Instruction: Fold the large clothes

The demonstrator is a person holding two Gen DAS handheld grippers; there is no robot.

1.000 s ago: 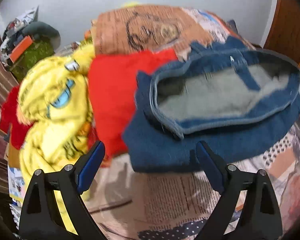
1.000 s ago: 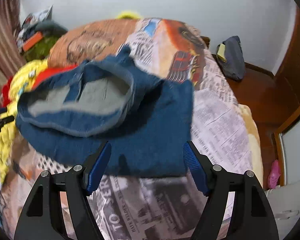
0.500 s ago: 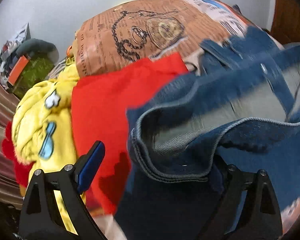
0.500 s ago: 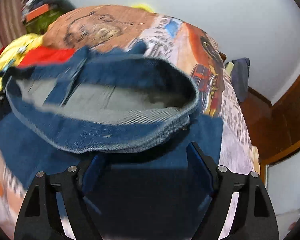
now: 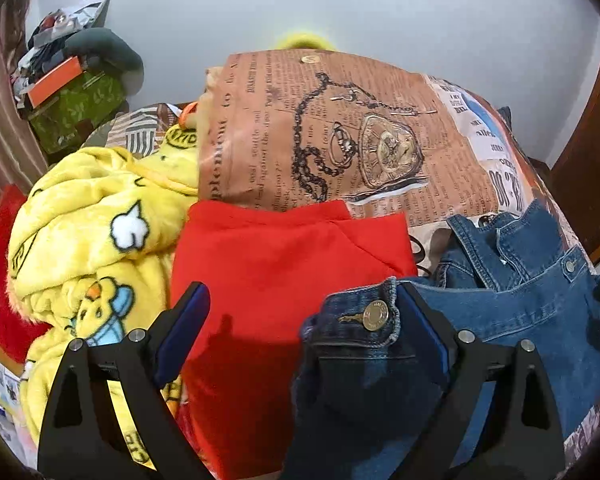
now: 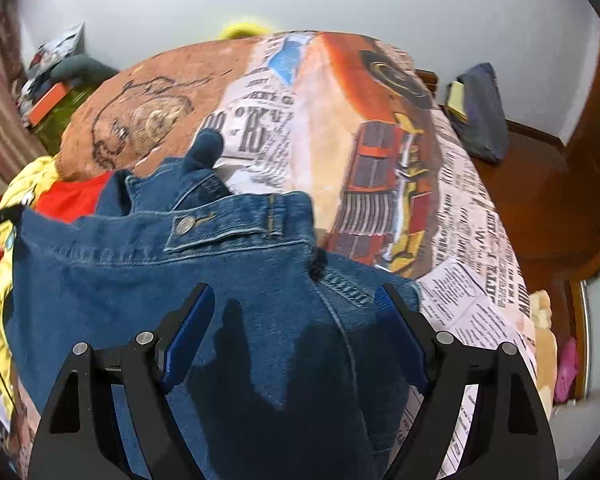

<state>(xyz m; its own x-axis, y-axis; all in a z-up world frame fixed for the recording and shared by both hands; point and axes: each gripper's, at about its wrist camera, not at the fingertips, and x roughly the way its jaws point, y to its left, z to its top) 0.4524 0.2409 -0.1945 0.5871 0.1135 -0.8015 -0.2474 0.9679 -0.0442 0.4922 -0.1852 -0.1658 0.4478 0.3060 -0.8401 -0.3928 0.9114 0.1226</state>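
Blue denim jeans [image 5: 520, 320] lie on the bed with the waistband towards me. In the left wrist view my left gripper [image 5: 304, 320] is open; its right finger rests against the waistband corner by the metal button [image 5: 375, 315], and red cloth shows between the fingers. In the right wrist view the jeans [image 6: 140, 288] spread under my right gripper [image 6: 296, 324], which is open just above the denim near the waistband's right end. A second button [image 6: 185, 225] shows on the waistband.
A red garment [image 5: 268, 272] lies left of the jeans, with a yellow cartoon fleece blanket [image 5: 92, 240] beyond it. A newspaper-print bedspread [image 6: 360, 128] covers the bed and pillows. Clutter [image 5: 68, 92] stands at the far left. A dark bag [image 6: 480, 112] lies on the wooden floor at right.
Both grippers have moved forward and down onto the jeans. The waistband, which gaped open showing grey lining, now lies flat and closed.
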